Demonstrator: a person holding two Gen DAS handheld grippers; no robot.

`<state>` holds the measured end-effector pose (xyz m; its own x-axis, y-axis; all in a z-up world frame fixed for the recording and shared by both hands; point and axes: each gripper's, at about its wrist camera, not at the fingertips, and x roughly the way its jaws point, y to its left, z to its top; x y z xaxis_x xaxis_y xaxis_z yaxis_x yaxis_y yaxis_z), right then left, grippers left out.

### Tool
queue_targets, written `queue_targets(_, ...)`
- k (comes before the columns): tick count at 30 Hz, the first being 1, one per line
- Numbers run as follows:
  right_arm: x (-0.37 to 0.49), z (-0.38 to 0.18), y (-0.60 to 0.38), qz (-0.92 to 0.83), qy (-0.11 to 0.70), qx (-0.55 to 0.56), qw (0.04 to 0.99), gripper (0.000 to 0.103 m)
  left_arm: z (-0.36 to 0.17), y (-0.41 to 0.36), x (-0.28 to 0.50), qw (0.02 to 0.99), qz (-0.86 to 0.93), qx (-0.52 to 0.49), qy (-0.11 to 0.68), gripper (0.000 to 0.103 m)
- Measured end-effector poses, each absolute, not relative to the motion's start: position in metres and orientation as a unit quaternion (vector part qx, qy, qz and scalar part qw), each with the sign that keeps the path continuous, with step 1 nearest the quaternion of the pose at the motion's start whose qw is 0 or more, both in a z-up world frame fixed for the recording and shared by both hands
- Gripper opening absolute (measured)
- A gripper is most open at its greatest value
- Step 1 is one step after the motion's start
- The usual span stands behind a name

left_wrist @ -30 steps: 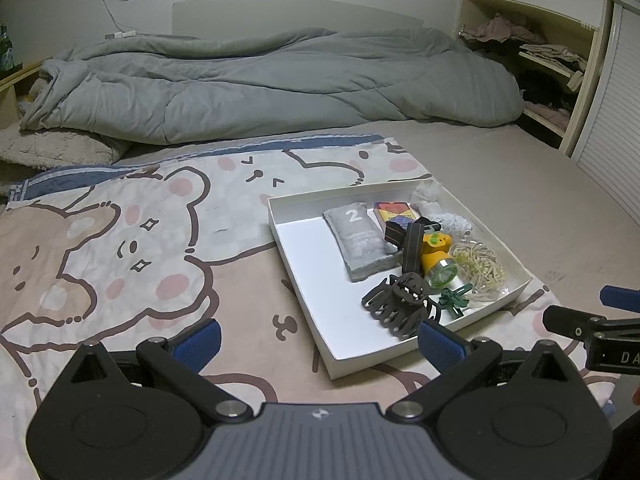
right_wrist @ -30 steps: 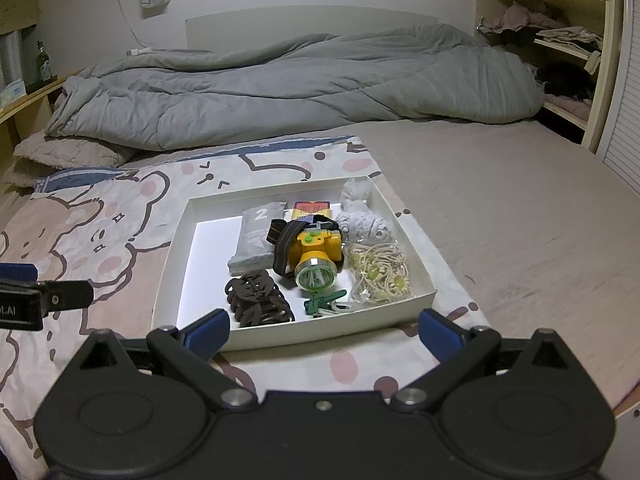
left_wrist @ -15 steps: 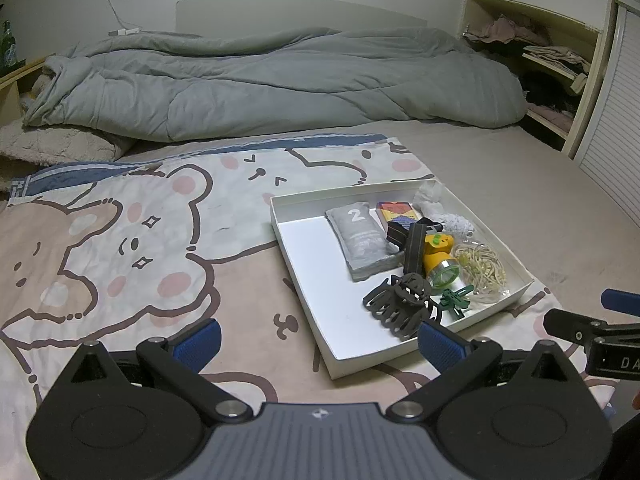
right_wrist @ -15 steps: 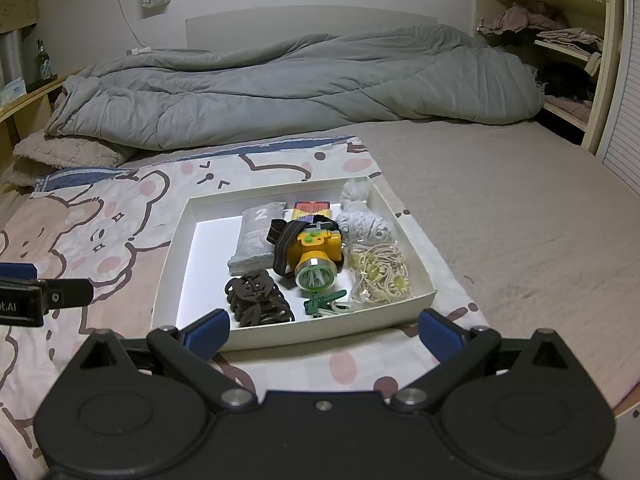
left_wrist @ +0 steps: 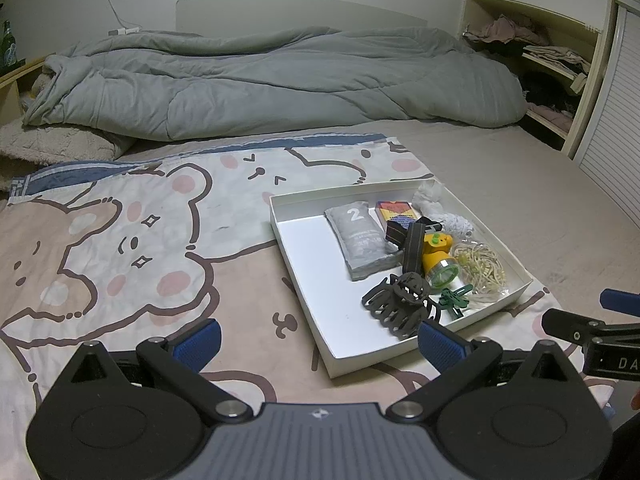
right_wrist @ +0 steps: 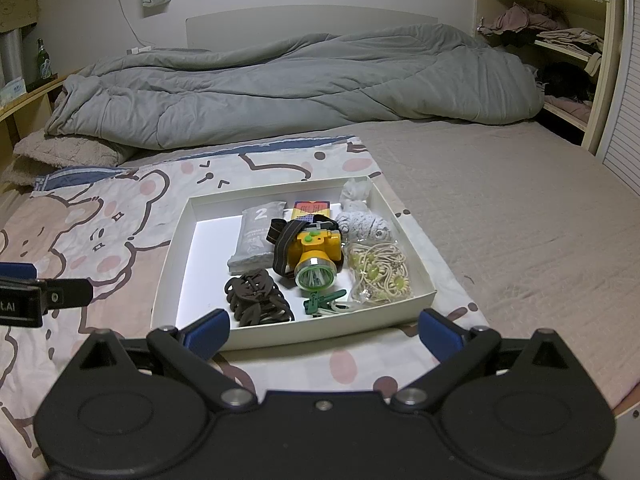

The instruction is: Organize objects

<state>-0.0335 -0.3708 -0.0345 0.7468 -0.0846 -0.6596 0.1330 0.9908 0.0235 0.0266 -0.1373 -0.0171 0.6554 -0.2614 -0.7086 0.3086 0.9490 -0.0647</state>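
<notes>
Your right hand-held gripper [right_wrist: 324,330] hangs wide open, empty, just short of the white tray [right_wrist: 172,256] on the bed; your left hand-held gripper [left_wrist: 318,338], equally wide, sits off the tray's left corner.

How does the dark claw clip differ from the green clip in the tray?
The dark claw clip is brown-black, clearly bigger, with curved interlocking teeth. The green clip is bright green, small and slim, more like a peg. The claw clip sits near the tray's front middle; the green clip lies just to its right, below the yellow headlamp. Both lie loose in the tray, untouched by either gripper.
</notes>
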Motion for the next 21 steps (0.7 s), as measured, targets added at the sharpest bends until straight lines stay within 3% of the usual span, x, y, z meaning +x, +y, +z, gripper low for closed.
queue_targets(21,-0.0331,-0.0354,-0.3701,-0.057,0.351,0.033,0.934,0.102,-0.018,-0.1374,0.0262,0.908,-0.158,0.028,0.386,0.103)
